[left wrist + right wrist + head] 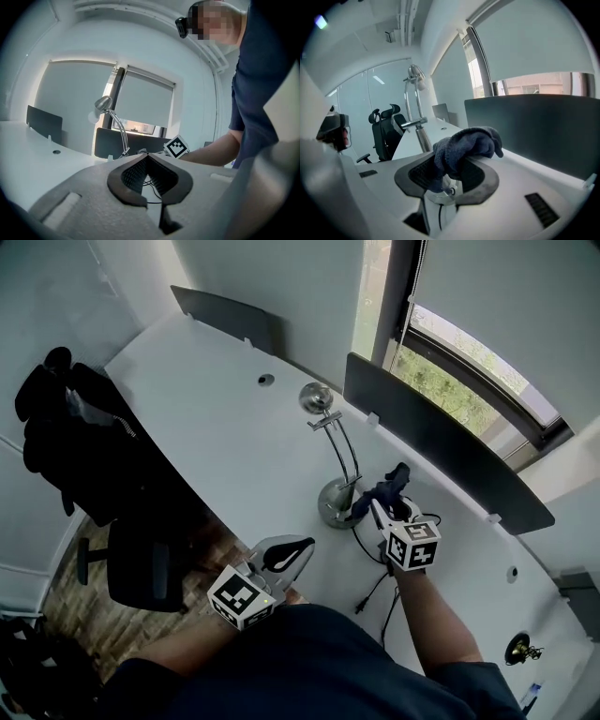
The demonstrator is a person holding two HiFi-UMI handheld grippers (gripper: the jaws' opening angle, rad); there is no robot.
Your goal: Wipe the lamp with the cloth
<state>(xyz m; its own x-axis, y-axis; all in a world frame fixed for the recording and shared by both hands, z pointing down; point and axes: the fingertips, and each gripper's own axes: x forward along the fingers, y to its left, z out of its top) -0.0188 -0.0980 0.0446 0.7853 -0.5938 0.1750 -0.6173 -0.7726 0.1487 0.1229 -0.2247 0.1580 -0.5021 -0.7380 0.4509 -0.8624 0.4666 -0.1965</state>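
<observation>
A chrome desk lamp stands mid-desk, with a round base [334, 503], a thin arched stem and a small head [315, 397]. My right gripper [382, 504] is just right of the base, shut on a dark blue cloth [391, 483]. In the right gripper view the cloth [465, 145] bunches over the jaws and the lamp stem [417, 123] rises close behind, to the left. Whether cloth and base touch I cannot tell. My left gripper [284, 558] hovers at the desk's front edge, shut with nothing in it. Its view shows the lamp [114, 125] farther off.
The curved white desk [216, 409] has dark partition panels [439, 452] along its back edge, below a window. A black cable [375, 587] trails right of the lamp base. A black office chair [84, 442] draped with dark clothing stands left of the desk.
</observation>
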